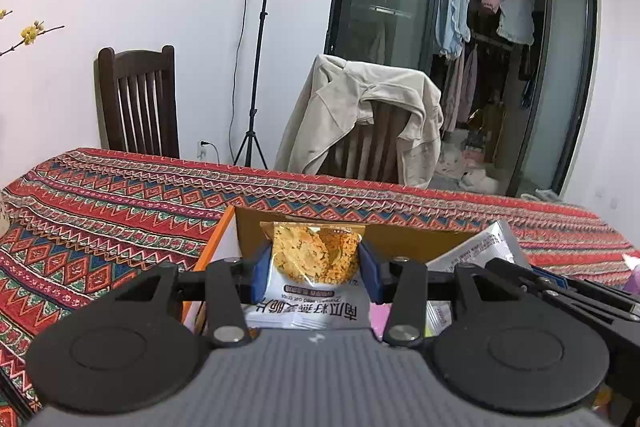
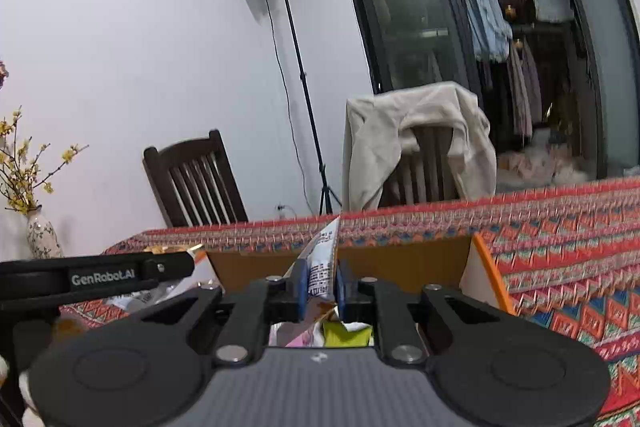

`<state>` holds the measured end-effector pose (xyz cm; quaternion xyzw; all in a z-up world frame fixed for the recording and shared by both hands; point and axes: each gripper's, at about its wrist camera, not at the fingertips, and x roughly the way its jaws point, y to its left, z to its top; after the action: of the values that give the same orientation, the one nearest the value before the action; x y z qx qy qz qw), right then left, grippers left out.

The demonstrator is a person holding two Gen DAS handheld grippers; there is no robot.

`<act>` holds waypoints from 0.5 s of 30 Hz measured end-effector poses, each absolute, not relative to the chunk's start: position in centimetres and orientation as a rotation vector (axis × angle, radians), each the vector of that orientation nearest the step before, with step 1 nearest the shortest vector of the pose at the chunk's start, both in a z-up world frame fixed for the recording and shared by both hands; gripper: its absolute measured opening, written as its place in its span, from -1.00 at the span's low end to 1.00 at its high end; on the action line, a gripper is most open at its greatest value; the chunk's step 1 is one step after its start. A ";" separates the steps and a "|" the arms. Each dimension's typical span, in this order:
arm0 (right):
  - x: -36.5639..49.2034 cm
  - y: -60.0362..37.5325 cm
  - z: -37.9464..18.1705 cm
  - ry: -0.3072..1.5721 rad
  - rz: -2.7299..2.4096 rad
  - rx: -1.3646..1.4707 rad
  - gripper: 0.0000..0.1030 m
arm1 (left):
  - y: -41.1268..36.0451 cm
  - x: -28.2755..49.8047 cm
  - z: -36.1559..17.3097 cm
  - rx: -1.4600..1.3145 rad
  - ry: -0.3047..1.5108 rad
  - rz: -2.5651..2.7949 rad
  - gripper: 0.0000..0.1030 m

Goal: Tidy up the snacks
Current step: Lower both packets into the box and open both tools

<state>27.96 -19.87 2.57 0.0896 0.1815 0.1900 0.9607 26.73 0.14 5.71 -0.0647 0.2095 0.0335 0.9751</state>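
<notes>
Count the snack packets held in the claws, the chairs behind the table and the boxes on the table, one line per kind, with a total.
Snack packets held in claws: 2, oat crisp packet in the left claw, silver packet in the right claw
Chairs: 2, bare chair, chair with jacket
Cardboard box: 1
Total: 5

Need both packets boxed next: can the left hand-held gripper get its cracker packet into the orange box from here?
Probably yes. The left hand-held gripper holds the cracker packet right at the open box, with nothing blocking.
</notes>
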 end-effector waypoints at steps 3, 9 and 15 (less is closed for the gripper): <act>28.2 -19.9 2.1 0.385 0.376 0.171 -0.70 | 0.0 27.0 5.2 -0.128 0.441 0.074 -0.04; 28.3 -20.2 1.3 0.426 0.335 0.150 0.10 | 0.8 26.2 5.2 -0.146 0.416 0.113 0.99; 27.5 -21.1 2.2 0.433 0.326 0.156 1.00 | 1.4 25.0 7.1 -0.182 0.364 0.121 1.00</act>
<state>27.53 -21.09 2.20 0.0771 0.2137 0.1607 0.9605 25.02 1.42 7.07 -0.0903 0.1809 0.0600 0.9775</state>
